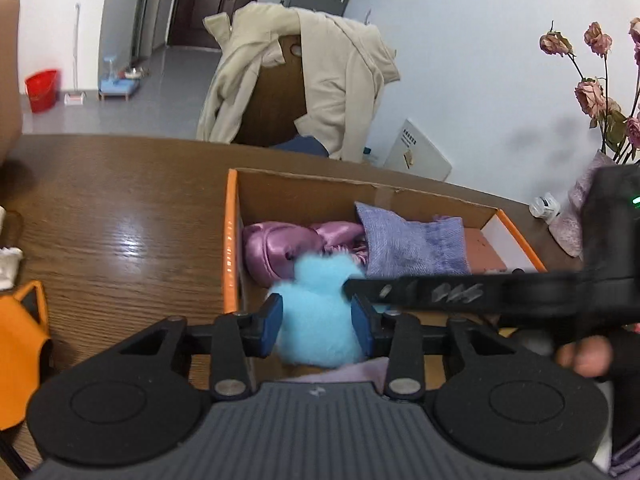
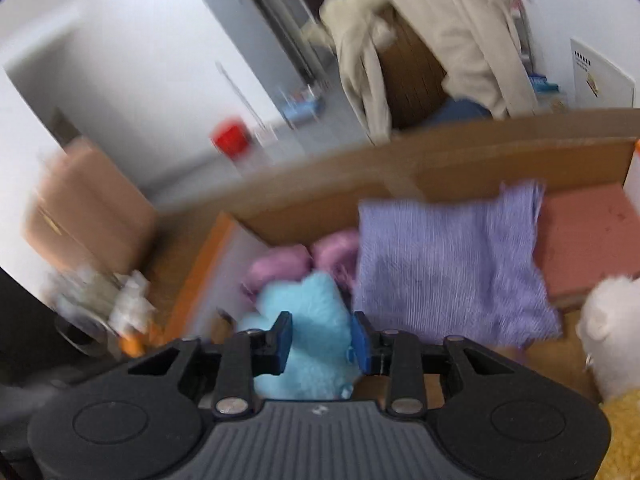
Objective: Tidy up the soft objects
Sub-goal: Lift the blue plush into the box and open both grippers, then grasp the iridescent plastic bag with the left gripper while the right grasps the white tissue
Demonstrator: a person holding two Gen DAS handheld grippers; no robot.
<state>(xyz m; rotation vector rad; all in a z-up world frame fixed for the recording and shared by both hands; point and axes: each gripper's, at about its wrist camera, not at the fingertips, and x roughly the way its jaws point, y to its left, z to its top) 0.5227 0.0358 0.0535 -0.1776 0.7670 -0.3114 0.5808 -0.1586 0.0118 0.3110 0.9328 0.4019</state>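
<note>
Both grippers clamped on one blue plush toy over an open cardboard box.

At lower centre of the left wrist view, the left gripper (image 1: 317,322) had its blue pads pressed into the fluffy blue plush toy (image 1: 316,320), with the right gripper (image 1: 352,286) reaching in from the right edge to the toy's side. In the blurred right wrist view the right gripper's pads flanked the same toy at lower centre. Behind it, inside the orange-edged cardboard box (image 1: 231,240) on the wooden table (image 1: 120,216), lay a pink satin item (image 1: 280,244) and a purple cloth (image 1: 412,244). A white plush (image 2: 608,332) sat at the right wrist view's right edge.
</note>
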